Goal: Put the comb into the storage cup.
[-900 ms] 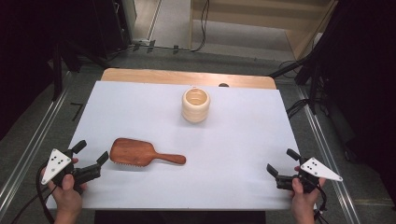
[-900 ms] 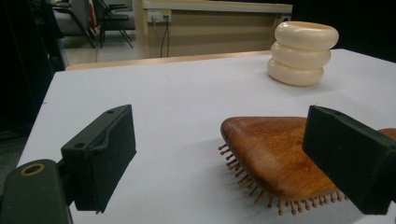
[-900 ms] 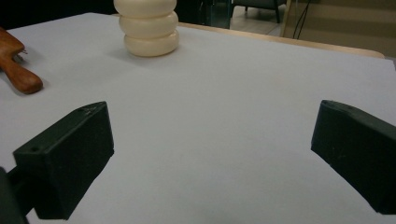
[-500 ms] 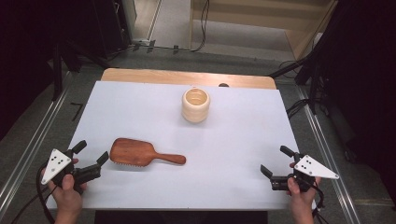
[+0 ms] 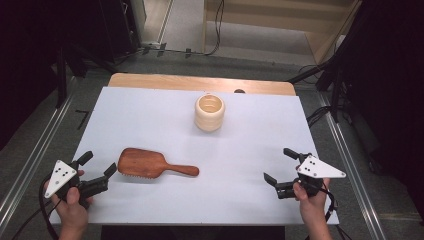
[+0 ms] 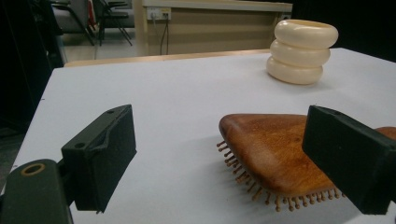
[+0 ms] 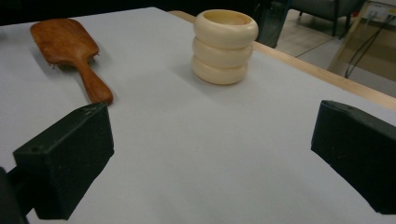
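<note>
Left claw gapes just beside the brown wooden paddle hairbrush, bristles down on the white worktop; contact apparently none. Right claw gapes, well apart. Cream ribbed ring-shaped cup stands behind.

Grey floor with trailing cables, wooden furniture behind, dark surroundings.

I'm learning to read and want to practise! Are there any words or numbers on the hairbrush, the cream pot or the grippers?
No text to read: none of them carries words or numbers.
Wooden hairbrush: plain wood, no brand or label.
Cream ringed pot: plain, no writing.
Left hand-held gripper and right hand-held gripper: the grey plates on top show small dark dots, no letters or numbers.
White table: blank.
</note>
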`<state>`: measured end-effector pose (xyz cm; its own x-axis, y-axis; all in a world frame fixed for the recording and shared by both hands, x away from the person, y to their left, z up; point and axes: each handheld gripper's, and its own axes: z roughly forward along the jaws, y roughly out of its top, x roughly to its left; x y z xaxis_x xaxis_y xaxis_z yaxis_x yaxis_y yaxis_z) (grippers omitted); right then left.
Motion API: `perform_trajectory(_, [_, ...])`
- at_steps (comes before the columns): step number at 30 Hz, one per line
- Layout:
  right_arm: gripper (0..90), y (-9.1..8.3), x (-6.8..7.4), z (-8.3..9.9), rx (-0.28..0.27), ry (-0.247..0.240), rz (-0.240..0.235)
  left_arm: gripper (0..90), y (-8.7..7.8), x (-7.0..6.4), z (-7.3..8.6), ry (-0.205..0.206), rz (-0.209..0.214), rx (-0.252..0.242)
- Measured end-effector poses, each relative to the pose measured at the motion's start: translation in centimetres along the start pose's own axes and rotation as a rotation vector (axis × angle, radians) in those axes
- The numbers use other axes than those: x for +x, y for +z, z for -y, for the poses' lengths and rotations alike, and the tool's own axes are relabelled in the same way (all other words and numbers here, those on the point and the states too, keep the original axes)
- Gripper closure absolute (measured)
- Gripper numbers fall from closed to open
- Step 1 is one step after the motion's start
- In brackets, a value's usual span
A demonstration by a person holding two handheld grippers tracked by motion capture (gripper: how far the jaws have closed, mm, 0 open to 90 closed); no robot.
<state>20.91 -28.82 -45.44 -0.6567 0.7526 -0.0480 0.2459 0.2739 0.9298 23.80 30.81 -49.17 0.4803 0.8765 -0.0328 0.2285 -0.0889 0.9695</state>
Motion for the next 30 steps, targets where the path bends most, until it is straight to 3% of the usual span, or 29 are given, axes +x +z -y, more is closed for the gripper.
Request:
perform_trajectory(13, [0.0, 3.2, 1.3, -3.8, 0.042, -0.054, -0.091, 10.2, 0.0, -0.1, 0.0, 0.005, 0.0, 0.001])
perform_trajectory(24, [0.0, 6.2, 2.2, -5.4, 0.071, -0.092, -0.162, 10.1, 0.0, -0.2, 0.0, 0.015, -0.029, 0.0])
perform_trajectory(30, [0.0, 7.3, 2.6, -5.8, 0.094, -0.101, -0.177, 10.1, 0.0, -0.3, 0.0, 0.015, -0.031, -0.001])
